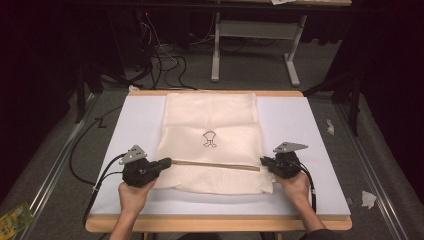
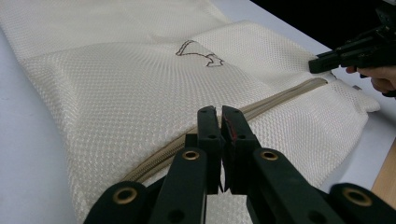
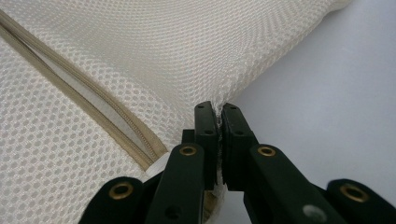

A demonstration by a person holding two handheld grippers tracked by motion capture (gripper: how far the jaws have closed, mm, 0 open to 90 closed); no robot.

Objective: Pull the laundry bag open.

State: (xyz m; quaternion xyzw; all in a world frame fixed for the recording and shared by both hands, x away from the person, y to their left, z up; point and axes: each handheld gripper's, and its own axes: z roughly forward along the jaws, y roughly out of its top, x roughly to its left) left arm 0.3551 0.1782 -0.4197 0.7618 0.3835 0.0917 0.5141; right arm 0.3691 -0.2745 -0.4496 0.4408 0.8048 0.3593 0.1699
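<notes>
Both tongs, left and right, are clamped on opposite ends of the beige zipper of the cream mesh laundry bag lying flat on the white tabletop, a light, limp thing best held at its edges.

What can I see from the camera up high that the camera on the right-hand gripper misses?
The high view takes in the whole mesh bag with the small dark emblem, the white table, both of the person's hands, the left gripper at the zipper's other end, and the floor cables beyond.

The right gripper view brings out the mesh weave up close and the fabric pinched between the right gripper jaws at the bag's edge.

Both show the bag, its tan zipper, the table surface and the right gripper itself.
</notes>
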